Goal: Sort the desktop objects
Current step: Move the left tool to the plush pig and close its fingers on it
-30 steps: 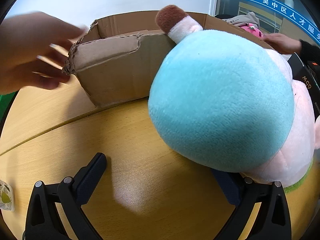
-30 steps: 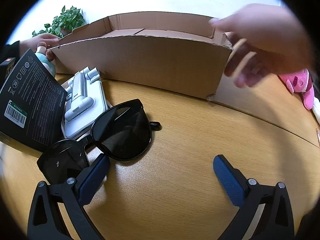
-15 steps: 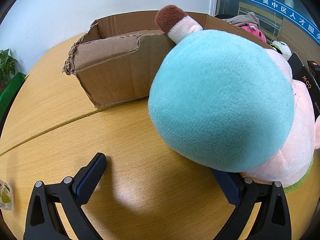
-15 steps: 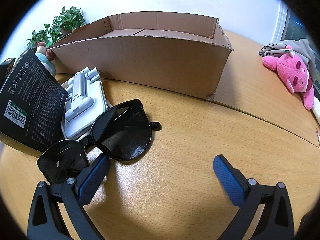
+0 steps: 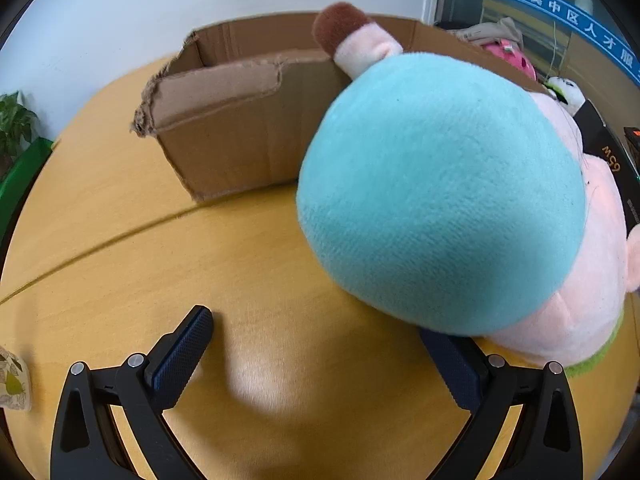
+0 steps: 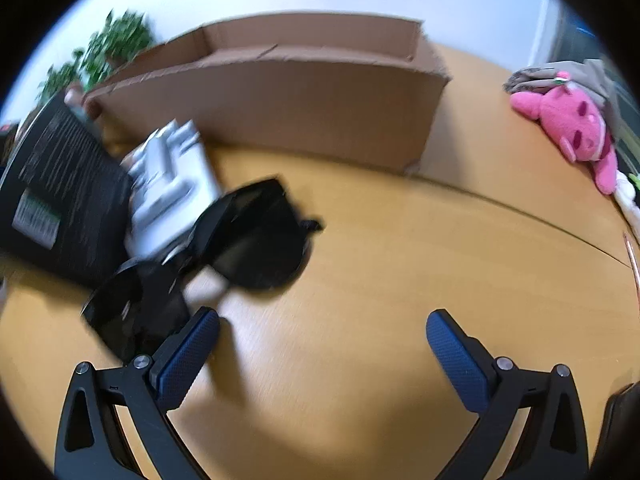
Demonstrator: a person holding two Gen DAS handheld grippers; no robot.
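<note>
A large turquoise and pink plush toy (image 5: 440, 200) lies on the wooden table, leaning against an open cardboard box (image 5: 240, 132). My left gripper (image 5: 320, 344) is open just in front of it; the plush covers the tip of the right finger. In the right wrist view, black sunglasses (image 6: 240, 248) lie by a white boxed item (image 6: 172, 184) and a black package (image 6: 60, 192), in front of the same cardboard box (image 6: 300, 100). My right gripper (image 6: 322, 340) is open, with its left finger close to the sunglasses' near lens. The right wrist view is motion-blurred.
A pink plush (image 6: 576, 128) with grey cloth lies far right on the table (image 6: 400, 280). A green plant (image 6: 112, 48) stands behind the box. A black box (image 5: 608, 152) sits behind the big plush. A small leaf-printed item (image 5: 12, 380) is at the left edge.
The hands that touched the box corners a second ago have gone. The right wrist view has shifted and blurred, and the left wrist view has shifted slightly.
</note>
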